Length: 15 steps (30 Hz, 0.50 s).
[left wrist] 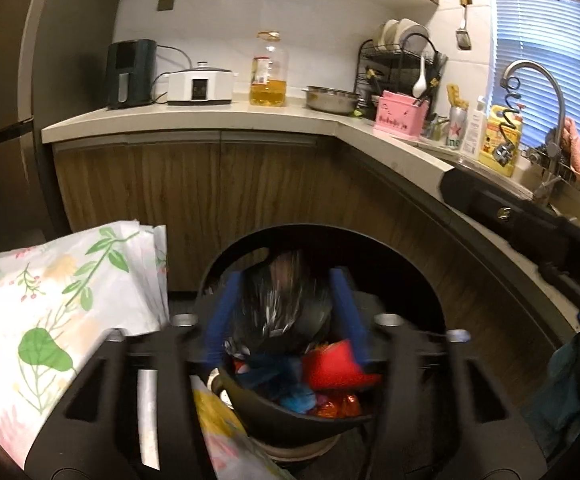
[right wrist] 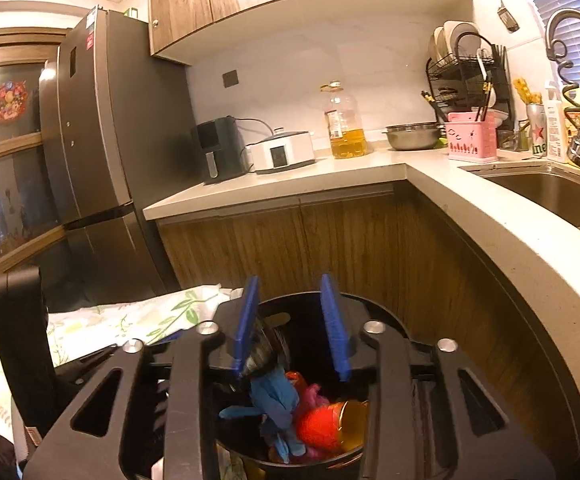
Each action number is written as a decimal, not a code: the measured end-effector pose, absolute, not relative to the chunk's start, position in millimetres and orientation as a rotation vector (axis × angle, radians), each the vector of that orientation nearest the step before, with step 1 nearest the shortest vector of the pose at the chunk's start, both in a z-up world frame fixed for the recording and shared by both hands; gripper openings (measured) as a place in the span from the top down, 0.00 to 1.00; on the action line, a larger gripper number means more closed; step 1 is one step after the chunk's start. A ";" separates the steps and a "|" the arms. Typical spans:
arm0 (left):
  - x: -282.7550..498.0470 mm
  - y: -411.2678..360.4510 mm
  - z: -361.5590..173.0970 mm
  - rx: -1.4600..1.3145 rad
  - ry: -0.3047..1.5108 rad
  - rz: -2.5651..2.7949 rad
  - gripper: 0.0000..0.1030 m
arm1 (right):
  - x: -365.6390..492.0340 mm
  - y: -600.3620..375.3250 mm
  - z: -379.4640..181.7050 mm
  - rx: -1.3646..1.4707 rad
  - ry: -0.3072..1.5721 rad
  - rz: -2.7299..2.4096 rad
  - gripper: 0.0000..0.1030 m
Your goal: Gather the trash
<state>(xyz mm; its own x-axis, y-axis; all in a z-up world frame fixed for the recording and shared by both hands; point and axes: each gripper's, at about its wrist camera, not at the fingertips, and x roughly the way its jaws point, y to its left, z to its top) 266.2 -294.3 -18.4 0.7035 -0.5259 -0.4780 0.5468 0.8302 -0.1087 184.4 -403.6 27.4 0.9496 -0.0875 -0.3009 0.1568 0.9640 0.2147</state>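
On the left lies a flowered cloth; just right of it stands the black bin, holding a red cup, blue gloves and foil wrappers. Its black bag looks light, soft and slippery, so it is probably best pinched at the gathered top; that neck points upward. The left gripper stands half open around the neck, apparently not pressing. The right gripper is also half open over the bin.

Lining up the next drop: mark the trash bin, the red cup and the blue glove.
trash bin (left wrist: pixel 290 420): left wrist view, near rim.
red cup (right wrist: pixel 317 426): right wrist view, side wall.
blue glove (right wrist: pixel 278 404): right wrist view, palm.
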 end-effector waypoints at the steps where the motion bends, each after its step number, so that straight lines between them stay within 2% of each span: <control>1: 266.0 -290.8 -18.2 0.035 0.516 -0.591 0.38 | 182.2 -402.6 28.3 0.234 0.290 -0.138 0.47; 2: 265.7 -288.0 -18.0 0.033 0.514 -0.583 0.32 | 180.0 -401.0 29.2 0.226 0.289 -0.148 0.42; 3: 264.5 -283.0 -17.4 0.032 0.507 -0.564 0.30 | 178.4 -399.7 29.7 0.221 0.291 -0.156 0.35; 6: 259.6 -264.8 -15.4 0.015 0.507 -0.518 0.20 | 171.9 -390.9 32.6 0.200 0.297 -0.185 0.21; 15: 216.5 -199.5 2.1 0.020 0.445 -0.358 0.12 | 148.4 -344.4 37.9 0.138 0.346 -0.213 0.06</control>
